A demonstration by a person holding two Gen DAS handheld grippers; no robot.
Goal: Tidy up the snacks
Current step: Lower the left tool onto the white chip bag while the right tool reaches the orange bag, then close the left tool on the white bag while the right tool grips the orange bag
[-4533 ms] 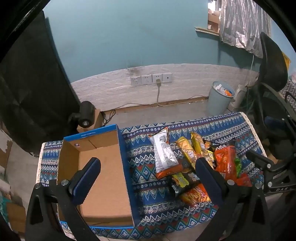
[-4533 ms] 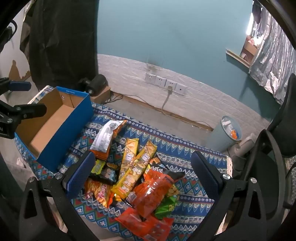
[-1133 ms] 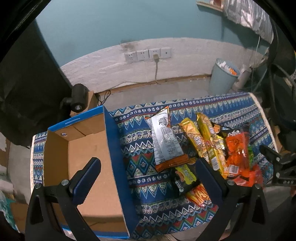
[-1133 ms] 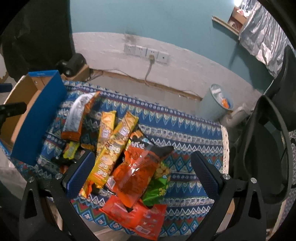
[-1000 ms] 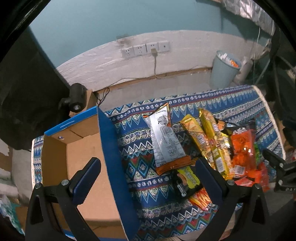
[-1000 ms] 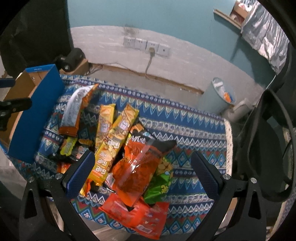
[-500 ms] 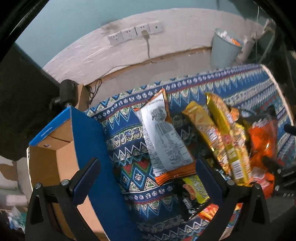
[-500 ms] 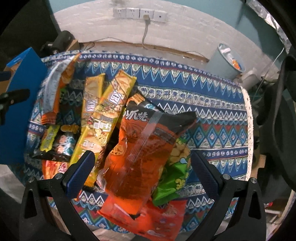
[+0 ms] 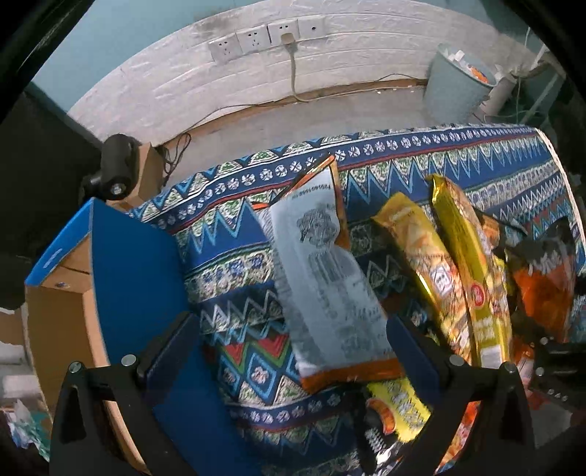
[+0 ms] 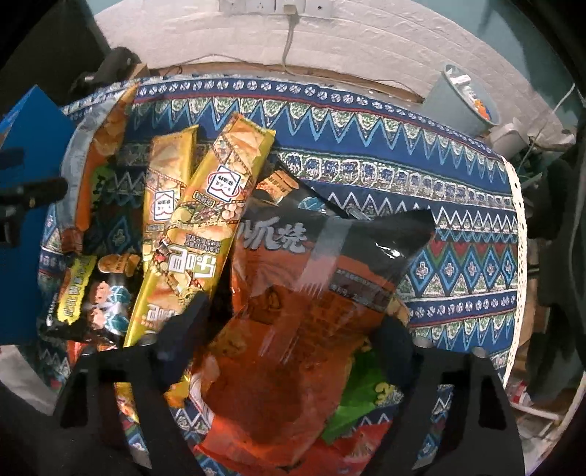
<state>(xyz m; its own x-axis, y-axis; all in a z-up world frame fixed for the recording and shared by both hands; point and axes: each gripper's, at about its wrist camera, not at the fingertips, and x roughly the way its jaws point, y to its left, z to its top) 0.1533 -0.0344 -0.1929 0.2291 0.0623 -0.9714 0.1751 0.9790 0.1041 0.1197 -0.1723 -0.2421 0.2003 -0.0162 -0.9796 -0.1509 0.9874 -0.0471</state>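
Several snack packs lie in a heap on a patterned blue cloth (image 9: 234,234). My left gripper (image 9: 293,329) is open, low over a silver and orange pack (image 9: 326,278), its fingers on either side of the pack's near end. A blue cardboard box (image 9: 128,263) stands open just left of it. My right gripper (image 10: 293,322) is open, its fingers straddling a large orange and black bag (image 10: 315,293). Two long gold packs (image 10: 205,219) lie left of that bag; they also show in the left wrist view (image 9: 465,267). A green pack (image 10: 362,395) lies under the bag.
A small yellow and black pack (image 10: 88,296) lies at the cloth's near left. A grey bin (image 9: 457,88) stands on the floor by the white wall with sockets (image 9: 263,33). A black cylinder on a small box (image 9: 117,172) sits behind the blue box.
Both grippers have dropped down and forward toward the snacks. The left one now frames the silver pack, the right one the orange bag. Both stay open.
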